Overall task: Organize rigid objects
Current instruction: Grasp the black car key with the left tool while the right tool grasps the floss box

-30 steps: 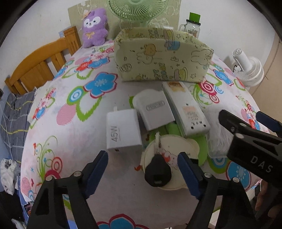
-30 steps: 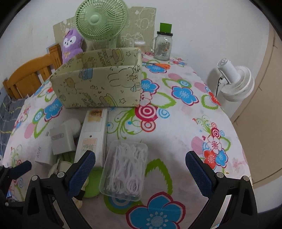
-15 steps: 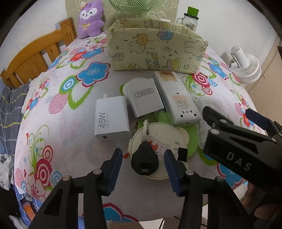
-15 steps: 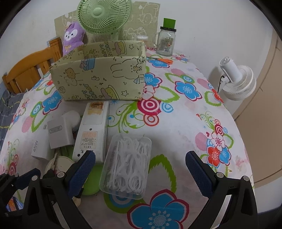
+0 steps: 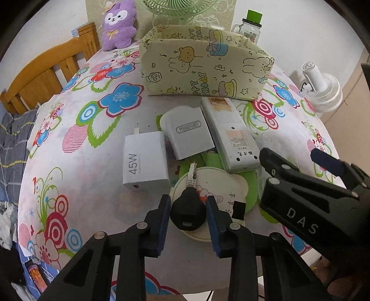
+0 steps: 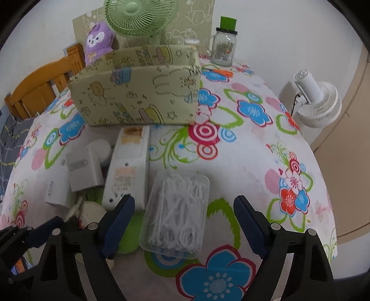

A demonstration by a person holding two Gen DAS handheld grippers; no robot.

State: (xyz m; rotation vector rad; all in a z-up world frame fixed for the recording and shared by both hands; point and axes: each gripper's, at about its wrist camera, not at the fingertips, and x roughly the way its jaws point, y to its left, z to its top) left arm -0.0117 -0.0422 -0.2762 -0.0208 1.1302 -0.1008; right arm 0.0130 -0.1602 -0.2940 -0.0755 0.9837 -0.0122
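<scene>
A key with a black head (image 5: 188, 214) lies on a round cream lid (image 5: 222, 185) near the table's front edge. My left gripper (image 5: 188, 220) is shut on the key's black head, a blue pad pressing on each side. Beyond it lie a white 45W charger (image 5: 145, 162), a white adapter (image 5: 187, 132) and a long white device (image 5: 231, 134). A clear box of floss picks (image 6: 178, 213) sits between the fingers of my right gripper (image 6: 182, 220). Its jaws are closing, and the pads stand apart from the box. A cartoon-print fabric bin (image 6: 138, 92) stands behind.
A green fan (image 6: 136, 16), a purple plush (image 6: 97, 39) and a glass jar with a green lid (image 6: 223, 46) stand at the back. A white fan (image 6: 316, 104) is off the table's right edge, a wooden chair (image 5: 46, 76) at the left.
My left jaws have closed from wide apart onto the key's black head. My right jaws have narrowed around the floss box. Neither hand has shifted much.
</scene>
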